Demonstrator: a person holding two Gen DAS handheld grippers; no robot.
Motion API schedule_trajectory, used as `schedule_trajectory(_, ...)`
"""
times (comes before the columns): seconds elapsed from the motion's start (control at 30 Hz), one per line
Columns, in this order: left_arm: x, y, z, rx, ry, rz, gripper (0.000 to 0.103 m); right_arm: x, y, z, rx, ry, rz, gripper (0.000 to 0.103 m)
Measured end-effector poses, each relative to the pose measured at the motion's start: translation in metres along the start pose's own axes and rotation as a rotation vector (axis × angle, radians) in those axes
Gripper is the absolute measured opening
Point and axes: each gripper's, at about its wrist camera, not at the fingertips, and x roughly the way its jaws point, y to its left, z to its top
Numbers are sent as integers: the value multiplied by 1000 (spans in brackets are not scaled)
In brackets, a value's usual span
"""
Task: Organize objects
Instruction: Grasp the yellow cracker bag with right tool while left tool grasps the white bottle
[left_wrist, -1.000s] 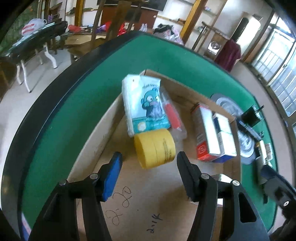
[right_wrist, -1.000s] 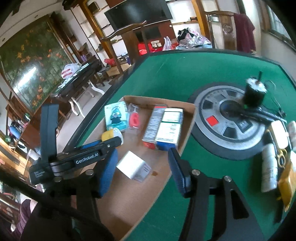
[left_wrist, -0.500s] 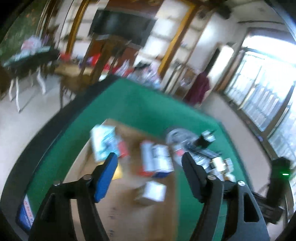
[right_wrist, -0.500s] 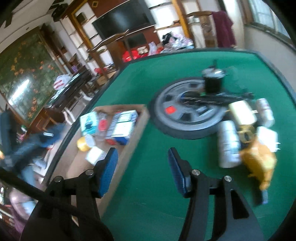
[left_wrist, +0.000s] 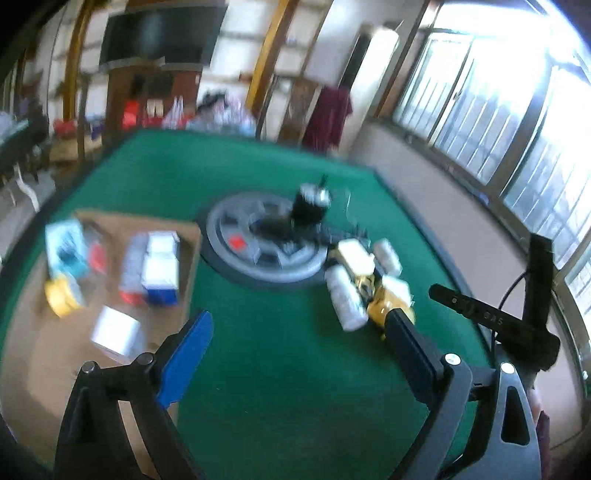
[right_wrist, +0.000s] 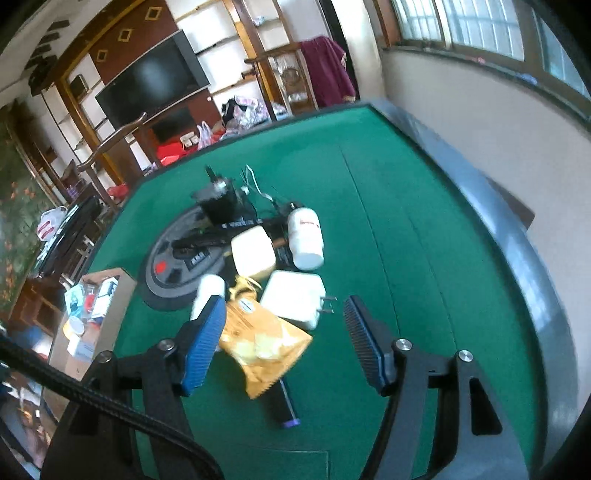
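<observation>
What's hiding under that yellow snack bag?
A dark pen-like stick with a purple tip pokes out from beneath the yellow snack bag. Its upper part is covered.

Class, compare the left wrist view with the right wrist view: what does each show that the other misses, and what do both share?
Only the left wrist view shows the small white box in the cardboard tray, and the left gripper, open and empty. Only the right wrist view shows the white plug adapter's prongs and the right gripper, open above the yellow packet. Both show the grey disc and white bottles.
</observation>
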Motion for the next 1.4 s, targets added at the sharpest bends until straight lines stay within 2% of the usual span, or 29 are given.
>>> schedule_trajectory(0.07,11,-3,-4,-32,36,5,91,10,1,-4,-26,30,24,65)
schedule_trajectory(0.23,20,-6,-1,-34,28,38,91,39,27,-13,-208,76,2,65)
schedule_trajectory(0.33,27,-9,1,-27,39,50,91,50,41,-12,-286,80,-4,72)
schedule_trajectory(0.43,41,-7,5,-39,70,49,91,65,50,-15,-333,100,0,73)
schedule_trajectory(0.47,46,-8,6,-38,79,50,91,65,52,-16,-342,86,-8,73)
schedule_trajectory(0.5,51,-10,8,-31,85,56,91,65,54,-18,-347,86,-16,66)
schedule_trajectory(0.57,62,-17,8,8,98,77,91,60,51,-19,-325,96,22,44)
schedule_trajectory(0.6,67,-20,8,28,105,89,91,59,48,-19,-297,108,44,44)
schedule_trajectory(0.87,116,-51,1,153,156,146,91,28,2,-21,-92,17,70,44)
schedule_trajectory(0.97,133,-63,1,200,160,177,91,21,-19,-18,4,-4,112,44)
schedule_trajectory(1.07,149,-75,0,272,158,208,90,20,-25,-15,43,-7,123,44)
schedule_trajectory(1.1,154,-78,-2,307,158,222,86,20,-25,-14,46,-9,121,44)
schedule_trajectory(1.13,157,-81,-3,333,158,228,67,20,-24,-14,45,-10,122,44)
schedule_trajectory(1.17,161,-83,-6,358,166,223,53,20,-22,-14,41,-13,121,44)
schedule_trajectory(1.2,160,-82,-7,355,162,194,32,21,-19,-15,34,-14,118,44)
schedule_trajectory(1.23,160,-83,-7,351,162,197,29,22,-17,-15,27,-13,112,44)
schedule_trajectory(1.4,155,-75,-12,326,165,164,29,31,-13,-18,4,31,107,44)
